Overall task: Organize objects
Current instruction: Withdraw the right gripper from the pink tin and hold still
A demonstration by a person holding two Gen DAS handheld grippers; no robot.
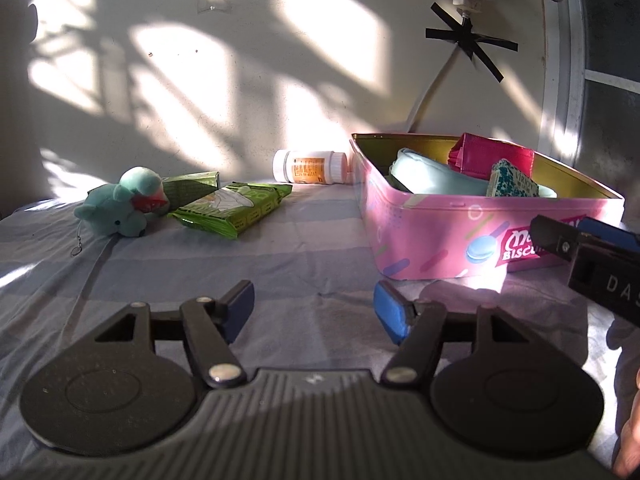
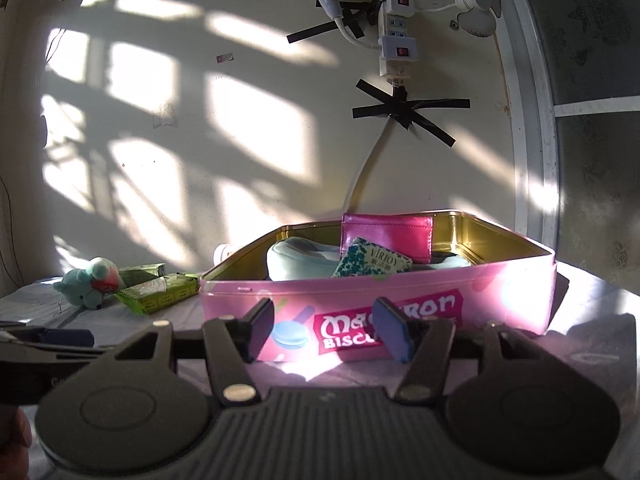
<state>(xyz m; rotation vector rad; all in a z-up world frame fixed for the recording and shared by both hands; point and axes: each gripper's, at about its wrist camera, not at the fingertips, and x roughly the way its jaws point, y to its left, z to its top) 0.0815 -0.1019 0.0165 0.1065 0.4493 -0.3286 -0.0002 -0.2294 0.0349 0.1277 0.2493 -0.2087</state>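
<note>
Grippers left (image 1: 314,306) and right (image 2: 324,330) we hold wide and empty; tin (image 1: 420,236) at two o'clock collects items, plush (image 1: 120,208) at ten waits.

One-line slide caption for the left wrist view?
Open left tongs face plush toy, green packets, bottle and part-filled pink tin.

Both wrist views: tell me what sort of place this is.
Probably a bedroom at home. The things lie on a creased striped bedsheet pushed against a painted wall, where a power strip is fixed with black tape. A plush toy and a pink biscuit tin suggest personal belongings.
</note>
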